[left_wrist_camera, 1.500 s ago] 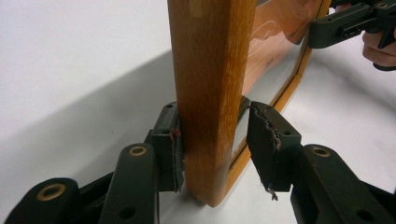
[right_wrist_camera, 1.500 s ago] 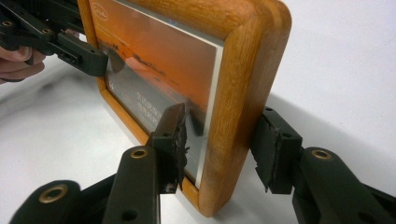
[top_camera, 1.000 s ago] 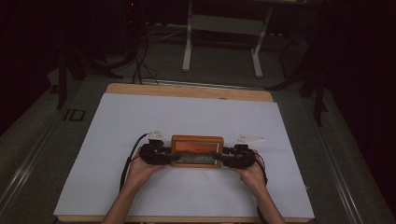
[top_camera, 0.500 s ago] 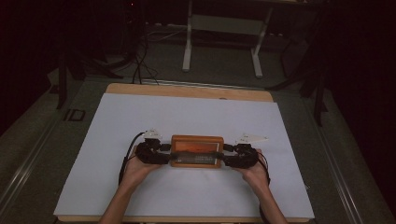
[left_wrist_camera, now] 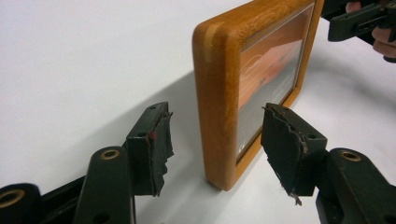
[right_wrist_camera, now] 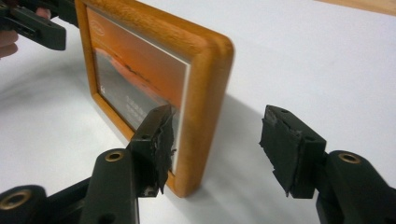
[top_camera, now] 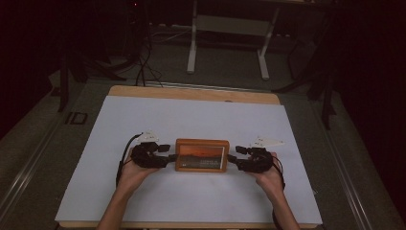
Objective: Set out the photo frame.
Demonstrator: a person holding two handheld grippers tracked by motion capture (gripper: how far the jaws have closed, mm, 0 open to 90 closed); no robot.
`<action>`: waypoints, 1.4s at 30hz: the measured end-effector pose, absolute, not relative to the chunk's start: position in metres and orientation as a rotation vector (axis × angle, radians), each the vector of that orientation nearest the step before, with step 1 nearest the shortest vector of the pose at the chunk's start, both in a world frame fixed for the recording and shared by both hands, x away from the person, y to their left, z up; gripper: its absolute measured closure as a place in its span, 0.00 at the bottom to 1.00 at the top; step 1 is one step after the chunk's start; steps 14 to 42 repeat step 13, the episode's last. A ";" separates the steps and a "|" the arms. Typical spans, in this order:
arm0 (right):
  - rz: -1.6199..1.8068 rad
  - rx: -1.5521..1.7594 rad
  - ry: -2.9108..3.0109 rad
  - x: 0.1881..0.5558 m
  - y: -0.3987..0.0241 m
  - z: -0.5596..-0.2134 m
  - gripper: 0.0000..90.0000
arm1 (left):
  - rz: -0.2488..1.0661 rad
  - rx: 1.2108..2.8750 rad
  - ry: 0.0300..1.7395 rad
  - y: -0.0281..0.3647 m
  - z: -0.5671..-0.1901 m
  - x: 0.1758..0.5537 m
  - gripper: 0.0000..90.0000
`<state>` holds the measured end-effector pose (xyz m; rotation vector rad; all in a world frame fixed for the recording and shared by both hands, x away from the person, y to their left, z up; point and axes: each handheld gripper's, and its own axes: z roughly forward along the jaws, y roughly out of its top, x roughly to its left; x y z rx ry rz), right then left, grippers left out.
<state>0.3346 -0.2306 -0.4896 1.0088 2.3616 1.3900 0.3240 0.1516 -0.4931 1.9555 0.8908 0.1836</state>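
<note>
A wooden photo frame [top_camera: 201, 155] with an orange picture stands upright on the white table cover [top_camera: 191, 120]. My left gripper [top_camera: 168, 153] is at its left end and my right gripper [top_camera: 233, 154] at its right end. In the left gripper view the frame's edge [left_wrist_camera: 219, 84] sits between the open jaws of my left gripper [left_wrist_camera: 219, 135], with gaps on both sides. In the right gripper view my right gripper [right_wrist_camera: 220, 142] also straddles the frame's edge [right_wrist_camera: 205, 93] without pressing it. Both pairs of jaws have just been opening.
The white cover lies on a wooden table whose far edge [top_camera: 191, 93] shows bare wood. Beyond it stand the white legs of a desk [top_camera: 194, 43] and cables on the dark floor [top_camera: 143, 67]. White cover stretches all around the frame.
Both grippers' jaws have spread apart from the frame's ends. My left hand has drawn back slightly to the left. The frame stays upright in place.
</note>
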 end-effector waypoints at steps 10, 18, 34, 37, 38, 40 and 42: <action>1.368 1.056 2.349 0.338 -0.250 -0.493 0.48 | 0.252 1.969 0.952 0.164 -0.501 0.324 0.48; 1.352 1.074 2.347 0.341 -0.254 -0.496 0.47 | 0.284 1.979 0.974 0.166 -0.503 0.325 0.48; 1.352 1.074 2.347 0.341 -0.254 -0.496 0.47 | 0.284 1.979 0.974 0.166 -0.503 0.325 0.48; 1.352 1.074 2.347 0.341 -0.254 -0.496 0.47 | 0.284 1.979 0.974 0.166 -0.503 0.325 0.48; 1.352 1.074 2.347 0.341 -0.254 -0.496 0.47 | 0.284 1.979 0.974 0.166 -0.503 0.325 0.48; 1.352 1.074 2.347 0.341 -0.254 -0.496 0.47 | 0.284 1.979 0.974 0.166 -0.503 0.325 0.48; 1.352 1.074 2.347 0.341 -0.254 -0.496 0.47 | 0.284 1.979 0.974 0.166 -0.503 0.325 0.48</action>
